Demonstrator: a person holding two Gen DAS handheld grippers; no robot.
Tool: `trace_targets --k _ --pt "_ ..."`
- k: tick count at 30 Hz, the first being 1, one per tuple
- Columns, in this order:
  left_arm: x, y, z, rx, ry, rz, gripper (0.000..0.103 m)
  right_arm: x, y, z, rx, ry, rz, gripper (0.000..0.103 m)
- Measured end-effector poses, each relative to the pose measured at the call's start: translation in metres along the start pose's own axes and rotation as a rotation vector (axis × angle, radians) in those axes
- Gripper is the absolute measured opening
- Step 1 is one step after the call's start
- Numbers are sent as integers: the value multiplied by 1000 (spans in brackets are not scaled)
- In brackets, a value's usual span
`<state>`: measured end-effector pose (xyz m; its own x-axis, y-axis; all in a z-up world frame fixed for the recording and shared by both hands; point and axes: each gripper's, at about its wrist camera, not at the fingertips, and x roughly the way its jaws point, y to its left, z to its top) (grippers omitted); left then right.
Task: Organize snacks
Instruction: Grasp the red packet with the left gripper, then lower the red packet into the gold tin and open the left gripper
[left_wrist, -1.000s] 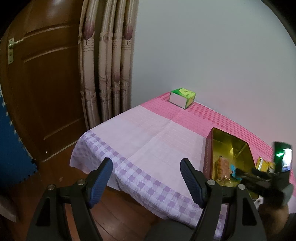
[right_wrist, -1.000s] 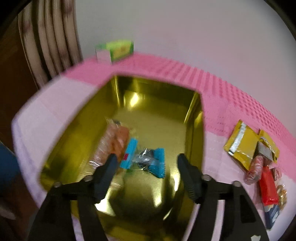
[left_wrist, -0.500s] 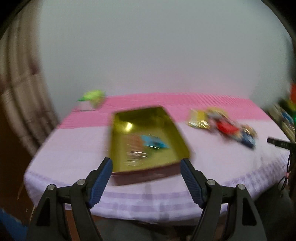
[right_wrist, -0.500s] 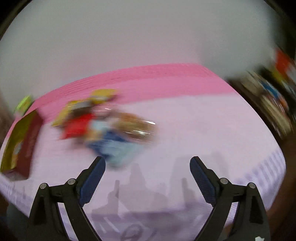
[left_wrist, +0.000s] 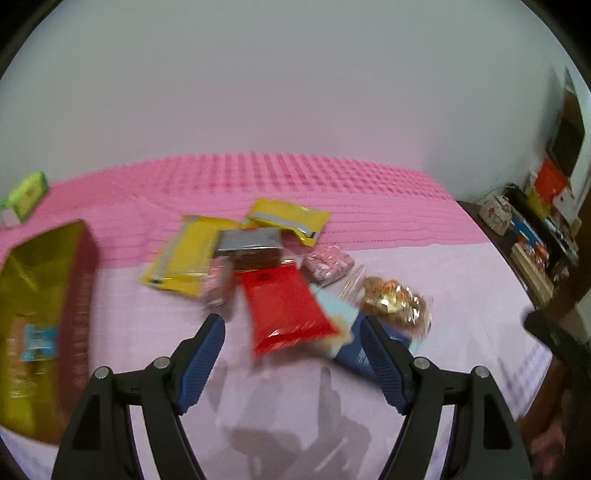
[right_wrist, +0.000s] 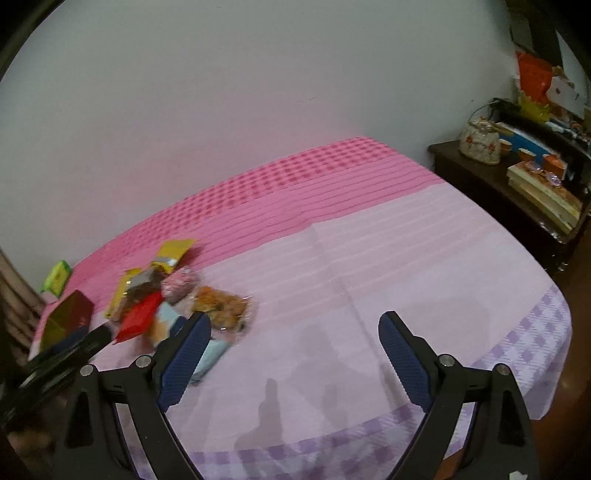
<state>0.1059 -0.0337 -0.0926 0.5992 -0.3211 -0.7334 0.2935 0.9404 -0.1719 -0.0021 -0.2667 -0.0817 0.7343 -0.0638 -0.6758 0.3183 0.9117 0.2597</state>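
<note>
A pile of snack packets lies on the pink tablecloth (left_wrist: 369, 192). My left gripper (left_wrist: 291, 332) is open, hovering just short of the pile, with a red packet (left_wrist: 288, 310) lying between and beyond its fingertips, untouched. Around it lie yellow packets (left_wrist: 188, 258), a pink wrapped sweet (left_wrist: 328, 264), a clear bag of golden snacks (left_wrist: 395, 299) and a blue packet (left_wrist: 351, 354). The gold tin (left_wrist: 37, 295) at the left holds a few snacks. My right gripper (right_wrist: 295, 325) is open over bare cloth, to the right of the snack pile (right_wrist: 166, 295) and gold tin (right_wrist: 66, 317).
A green box (left_wrist: 26, 194) sits at the table's far left by the wall. A dark side cabinet (right_wrist: 480, 173) loaded with boxes and a basket stands to the right of the table. The front table edge (right_wrist: 369, 424) runs close under the right gripper.
Both views have swung right, from the door and the tin to the snack pile and the table's right half. The right gripper's jaws have widened.
</note>
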Motion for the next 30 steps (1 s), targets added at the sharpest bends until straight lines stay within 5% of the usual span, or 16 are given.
trace_targets --k 7,9,12,20,30 --pt "47 14 6 -136 64 38 76 -5 2 2 33 17 66 91" --pt "46 15 7 -117 64 32 50 -3 1 0 40 25 72 91" --pt "41 17 7 -120 67 1 48 -2 1 -1 48 36 79 91" --pt "-19 11 10 -67 0 -48 48 -8 11 -1 9 16 77 92" --pt "-96 37 26 -23 -121 24 48 -13 21 -6 -23 19 88 93"
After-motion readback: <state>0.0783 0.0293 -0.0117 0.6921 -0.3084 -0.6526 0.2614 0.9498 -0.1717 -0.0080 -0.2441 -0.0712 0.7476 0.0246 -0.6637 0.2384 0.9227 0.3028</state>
